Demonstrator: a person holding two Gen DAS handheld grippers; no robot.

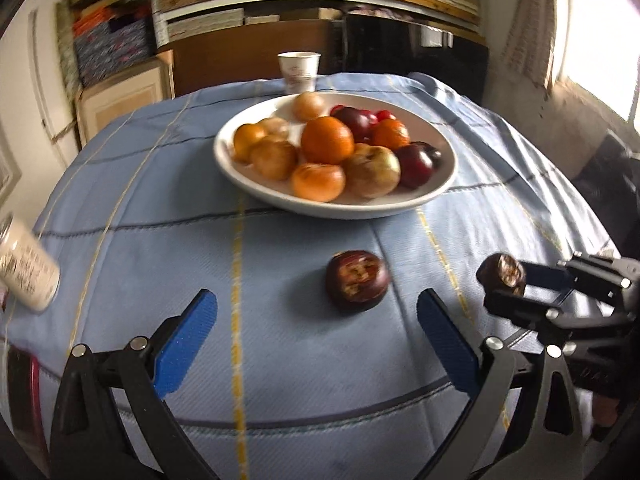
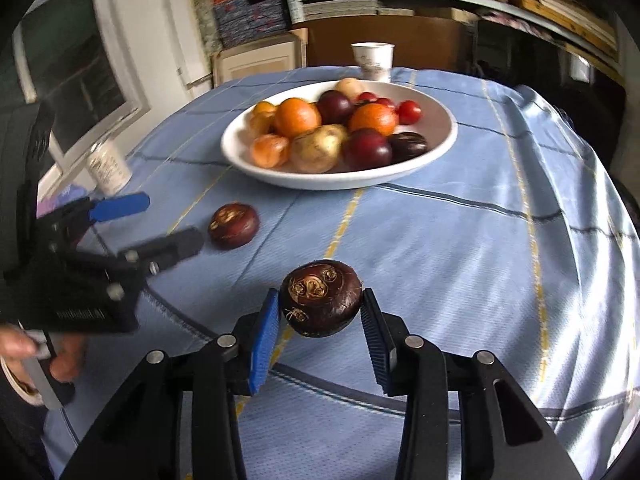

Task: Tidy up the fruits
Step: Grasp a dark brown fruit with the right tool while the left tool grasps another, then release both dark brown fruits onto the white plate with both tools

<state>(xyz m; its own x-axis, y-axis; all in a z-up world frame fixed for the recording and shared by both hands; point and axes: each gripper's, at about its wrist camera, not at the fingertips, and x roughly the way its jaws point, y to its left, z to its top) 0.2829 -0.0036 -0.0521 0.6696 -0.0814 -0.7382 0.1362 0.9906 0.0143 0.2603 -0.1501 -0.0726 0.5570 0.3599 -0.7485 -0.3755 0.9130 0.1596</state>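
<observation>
Just in front of the white bowl [image 1: 280, 196] a dark fruit [image 1: 357, 281] lies between the wide-apart left tool [image 1: 318, 316]. The right tool [image 2: 318, 312] is farther off, clamped on another dark fruit [image 2: 321, 298].

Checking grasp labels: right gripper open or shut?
Shut on the dark fruit: right gripper pads press both its sides, lifted off the tablecloth.
</observation>
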